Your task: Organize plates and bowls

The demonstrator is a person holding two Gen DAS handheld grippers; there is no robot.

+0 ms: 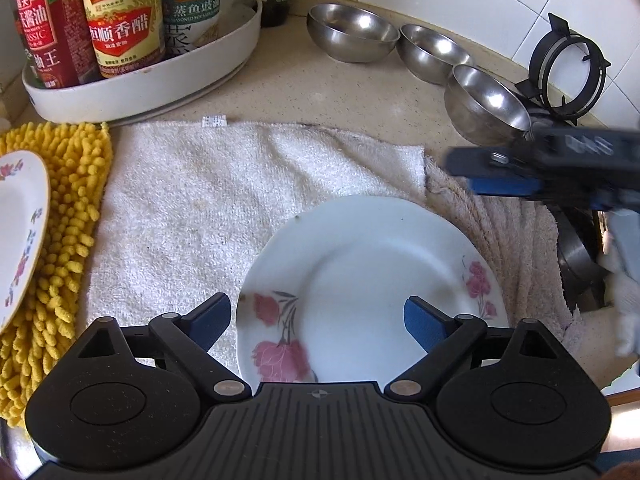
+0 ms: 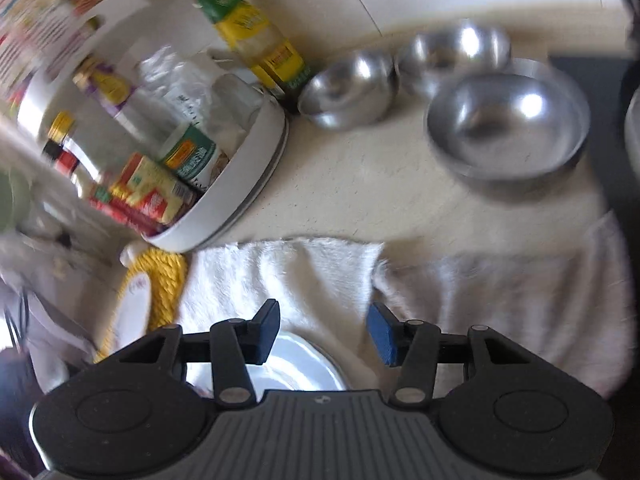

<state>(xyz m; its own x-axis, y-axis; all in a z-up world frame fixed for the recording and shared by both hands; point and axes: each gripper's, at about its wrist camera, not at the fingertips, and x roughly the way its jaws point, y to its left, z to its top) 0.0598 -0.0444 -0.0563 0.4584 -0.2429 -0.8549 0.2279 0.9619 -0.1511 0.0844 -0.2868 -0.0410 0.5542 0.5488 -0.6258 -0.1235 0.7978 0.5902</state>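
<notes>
A white plate with pink flowers (image 1: 368, 276) lies on a white towel (image 1: 192, 208). My left gripper (image 1: 318, 320) hovers over the plate's near side, open, its blue pads (image 1: 424, 322) clear of the rim. A second flowered plate (image 1: 20, 220) rests on a yellow mat at the left. Three steel bowls (image 1: 352, 32) (image 1: 434, 54) (image 1: 488, 100) stand in a row at the back right. My right gripper (image 1: 472, 172) reaches in from the right, just in front of the nearest bowl (image 2: 508, 128). In its own blurred view the right gripper (image 2: 325, 332) is open with nothing between its fingers, above the plate's far rim (image 2: 296, 364).
A white round tray (image 1: 160, 76) of sauce bottles stands at the back left, and a yellow chenille mat (image 1: 68, 240) lies left of the towel. A beige towel (image 1: 516, 248) drapes at the right. Beyond it are a black stove ring (image 1: 568, 68) and a white-gloved hand (image 1: 624, 292).
</notes>
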